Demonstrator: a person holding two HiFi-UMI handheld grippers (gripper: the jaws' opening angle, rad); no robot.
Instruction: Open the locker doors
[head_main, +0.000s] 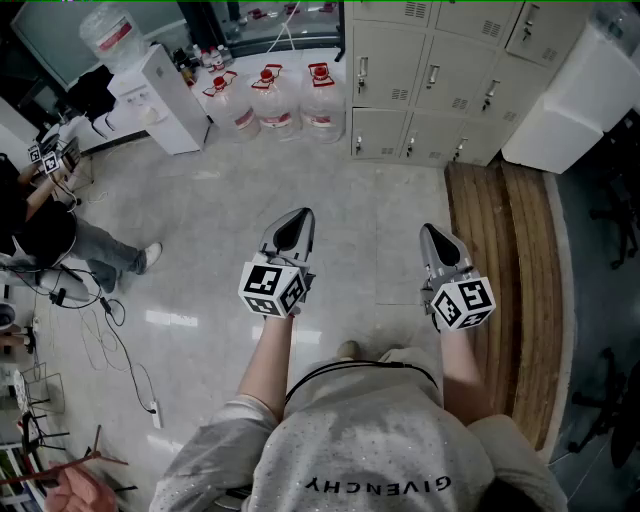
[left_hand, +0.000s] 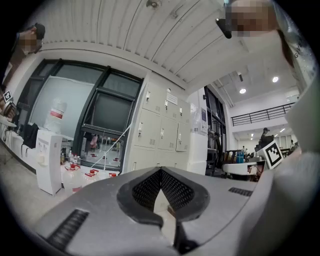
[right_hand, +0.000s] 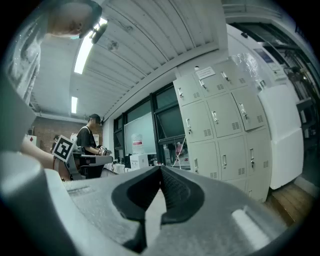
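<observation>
Lockers (head_main: 440, 70) stand well ahead of the left hand-held gripper (head_main: 296, 222) and right hand-held gripper (head_main: 436, 240), both closed, empty.

At the upper left of your head view stands a white water dispenser (head_main: 160, 95) with a bottle (head_main: 110, 35) on top. Just right of it, three red-capped water jugs (head_main: 273, 103) sit on the pale floor (head_main: 220, 200). A seated person (head_main: 50, 235) is at the left edge, with a power strip (head_main: 153, 412) and its cable lower left. A wooden platform (head_main: 510, 250) runs down your right side, with a tall white unit (head_main: 580, 100) above it.
</observation>
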